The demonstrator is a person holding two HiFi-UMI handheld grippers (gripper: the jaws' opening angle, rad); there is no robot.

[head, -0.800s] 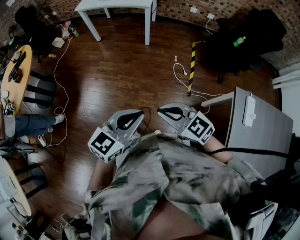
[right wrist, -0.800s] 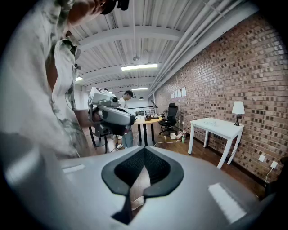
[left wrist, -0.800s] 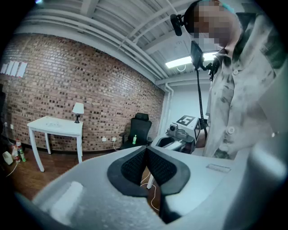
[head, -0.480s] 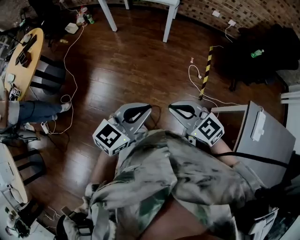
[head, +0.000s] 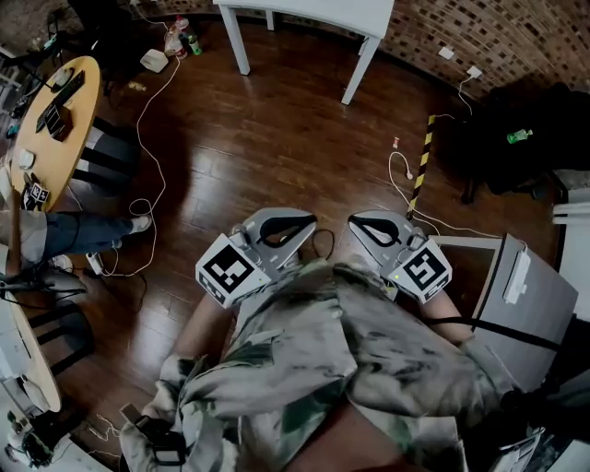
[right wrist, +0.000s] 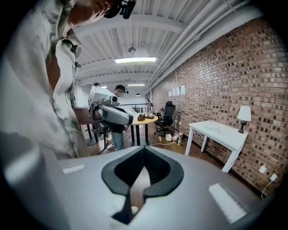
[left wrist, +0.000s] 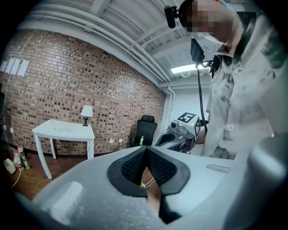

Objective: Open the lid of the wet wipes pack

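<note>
No wet wipes pack shows in any view. In the head view both grippers are held close to the person's chest, above the wooden floor. My left gripper (head: pixel 302 224) and my right gripper (head: pixel 356 224) point away from the body, side by side and apart. In the left gripper view the jaw tips of my left gripper (left wrist: pixel 145 148) meet, with nothing between them. In the right gripper view my right gripper (right wrist: pixel 144 148) stands the same way, shut and empty. Each gripper view shows the other gripper, the right one (left wrist: pixel 179 131) and the left one (right wrist: pixel 110 113).
A white table (head: pixel 323 13) stands at the far brick wall. A round wooden table (head: pixel 44 115) is at the left, with a person's leg (head: pixel 69 235) beside it. Cables (head: pixel 129 198) and a yellow-black strip (head: pixel 422 169) lie on the floor. A grey desk (head: pixel 535 300) is at the right.
The head view has shifted, so the floor and furniture slid down and to the right in frame. Both grippers stay shut at the chest, side by side.
</note>
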